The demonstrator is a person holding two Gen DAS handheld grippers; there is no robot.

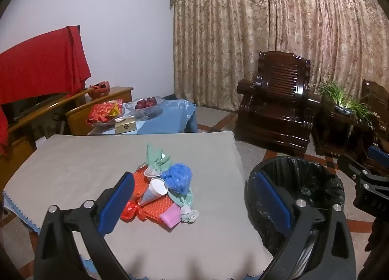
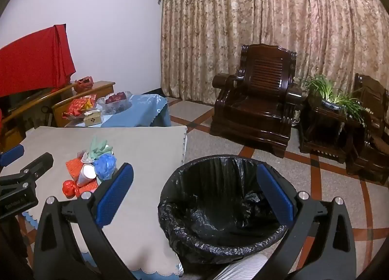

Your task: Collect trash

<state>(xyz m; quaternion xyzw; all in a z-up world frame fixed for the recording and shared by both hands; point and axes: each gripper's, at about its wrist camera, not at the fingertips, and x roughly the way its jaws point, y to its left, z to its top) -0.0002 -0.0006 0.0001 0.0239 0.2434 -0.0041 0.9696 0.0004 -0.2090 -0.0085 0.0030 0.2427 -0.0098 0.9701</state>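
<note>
A pile of trash (image 1: 165,190) lies on the grey-clothed table (image 1: 73,163): a white paper cup (image 1: 153,191), a crumpled blue bag (image 1: 180,176), green wrappers, orange mesh, a red wrapper and a pink piece. The pile also shows in the right wrist view (image 2: 92,170). A bin with a black liner (image 2: 218,207) stands on the floor right of the table, and shows in the left wrist view (image 1: 304,182). My left gripper (image 1: 194,202) is open and empty, above the table near the pile. My right gripper (image 2: 194,197) is open and empty above the bin.
A blue-clothed side table (image 1: 167,117) with a fruit bowl and a tissue box stands behind. A dark wooden armchair (image 1: 277,107) and a plant stand (image 1: 345,109) are at the right. A red cloth (image 1: 41,66) drapes furniture at the left.
</note>
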